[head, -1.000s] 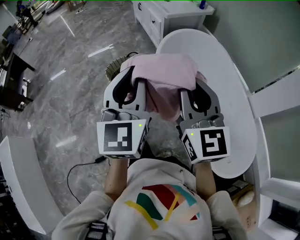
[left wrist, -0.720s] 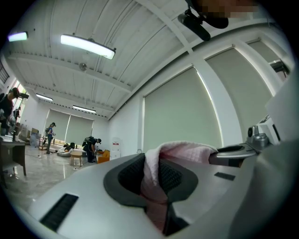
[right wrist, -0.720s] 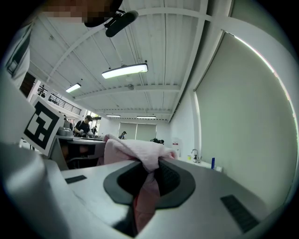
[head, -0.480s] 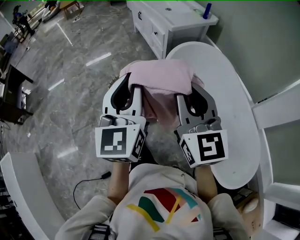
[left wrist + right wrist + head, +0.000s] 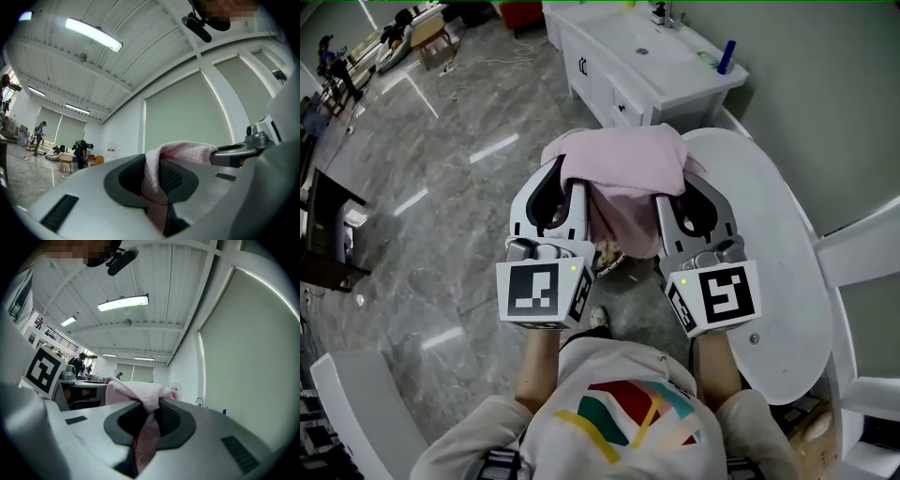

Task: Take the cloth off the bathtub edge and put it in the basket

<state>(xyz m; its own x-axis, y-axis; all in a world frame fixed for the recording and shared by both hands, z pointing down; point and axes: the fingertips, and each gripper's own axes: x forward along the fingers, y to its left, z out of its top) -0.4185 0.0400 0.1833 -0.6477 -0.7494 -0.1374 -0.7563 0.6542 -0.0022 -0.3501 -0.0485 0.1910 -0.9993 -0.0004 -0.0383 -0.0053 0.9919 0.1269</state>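
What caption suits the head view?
Left tongs and right tongs hold a pink cloth near a white bathtub.

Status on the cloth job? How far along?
Done: the pink cloth is off the white bathtub edge and held up beside it.
In hand: the left gripper and right gripper are each shut on a fold of the cloth, which drapes between them.
Left: dropping it in the basket. No basket shows clearly in these views.

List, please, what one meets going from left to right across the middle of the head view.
Grey marble floor → left hand-held gripper → pink cloth → right hand-held gripper → white oval bathtub.
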